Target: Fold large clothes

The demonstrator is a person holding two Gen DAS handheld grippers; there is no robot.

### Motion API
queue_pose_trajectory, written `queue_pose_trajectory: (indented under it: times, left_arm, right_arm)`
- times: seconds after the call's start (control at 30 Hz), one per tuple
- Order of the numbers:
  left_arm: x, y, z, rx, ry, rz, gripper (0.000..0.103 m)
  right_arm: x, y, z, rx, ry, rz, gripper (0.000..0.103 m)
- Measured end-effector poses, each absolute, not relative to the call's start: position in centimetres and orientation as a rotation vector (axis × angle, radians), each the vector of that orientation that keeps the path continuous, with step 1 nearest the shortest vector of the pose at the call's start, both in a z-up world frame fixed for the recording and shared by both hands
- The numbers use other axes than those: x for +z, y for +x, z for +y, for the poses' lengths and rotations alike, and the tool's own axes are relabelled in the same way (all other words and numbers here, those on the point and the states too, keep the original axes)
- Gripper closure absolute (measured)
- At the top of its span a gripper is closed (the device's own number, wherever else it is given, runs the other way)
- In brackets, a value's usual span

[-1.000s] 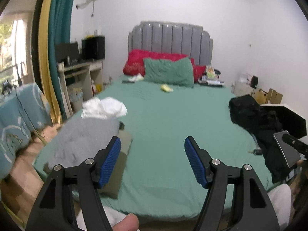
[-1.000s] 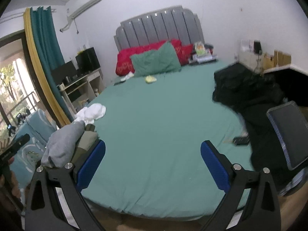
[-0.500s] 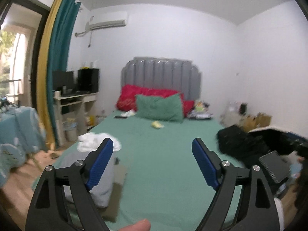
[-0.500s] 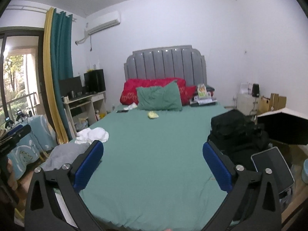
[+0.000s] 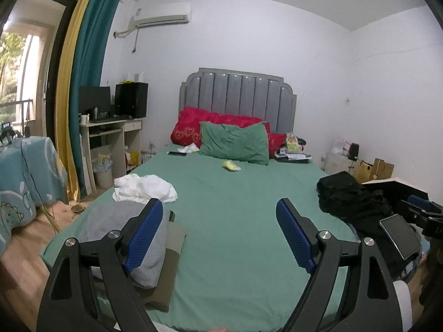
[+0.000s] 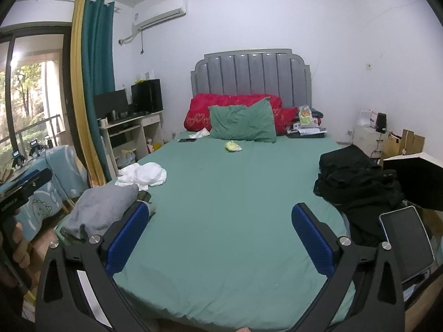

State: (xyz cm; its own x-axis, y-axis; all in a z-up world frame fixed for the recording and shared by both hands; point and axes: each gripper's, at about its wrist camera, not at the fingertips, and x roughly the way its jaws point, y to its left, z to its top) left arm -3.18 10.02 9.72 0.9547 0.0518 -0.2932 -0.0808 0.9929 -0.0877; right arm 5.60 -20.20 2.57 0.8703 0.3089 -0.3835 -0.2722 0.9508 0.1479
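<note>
A folded grey garment (image 5: 110,227) lies on an olive one at the near left corner of the green bed (image 5: 235,193). Behind it sits a crumpled white garment (image 5: 144,188). A pile of black clothes (image 5: 349,199) rests at the bed's right edge. My left gripper (image 5: 218,207) hangs open above the bed's near end, with nothing between its blue pads. My right gripper (image 6: 220,210) is also open and empty over the near middle of the bed (image 6: 235,193). The right wrist view shows the grey garment (image 6: 102,207), white garment (image 6: 144,174) and black pile (image 6: 357,182) too.
Red and green pillows (image 5: 235,141) lean on the grey headboard, with a small yellow item (image 5: 231,165) and a remote in front. A desk (image 5: 113,135) with a monitor stands left by the curtain. A tablet (image 6: 405,238) lies near right. Boxes (image 6: 407,141) stand far right.
Both views have risen and tilted up, so more wall and ceiling show and the bed sits lower. The left gripper's jaws have spread a little wider.
</note>
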Motion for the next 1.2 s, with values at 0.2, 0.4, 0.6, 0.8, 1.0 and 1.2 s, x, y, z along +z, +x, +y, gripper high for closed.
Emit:
queue_pose_trajectory:
  times: [0.2,0.4,0.6,0.8,1.0,1.2]
  left_arm:
    - [9.0,-2.0,10.9,0.059,-0.110,0.315,0.017]
    - [8.6,-1.4,11.0,0.058,-0.110,0.328,0.017]
    - [8.1,-1.1,11.1,0.059,-0.111,0.338,0.017]
    - [8.0,-0.9,11.0,0.061,-0.107,0.334,0.017]
    - [8.1,-0.8,11.0,0.060,-0.106,0.333,0.017]
    - [8.1,-0.8,10.9,0.050,-0.103,0.336,0.017]
  right_arm:
    - [2.0,6.1,-19.8,0.305,0.084,0.435,0.001]
    - [2.0,6.4,-19.6,0.308,0.081,0.448,0.001]
    - [1.9,6.5,-19.5,0.306,0.080,0.456,0.001]
    - [2.0,6.7,-19.6,0.307,0.079,0.455,0.001]
    - [1.9,6.8,-19.7,0.306,0.081,0.455,0.001]
    - [2.1,6.8,-19.5,0.305,0.079,0.453,0.001]
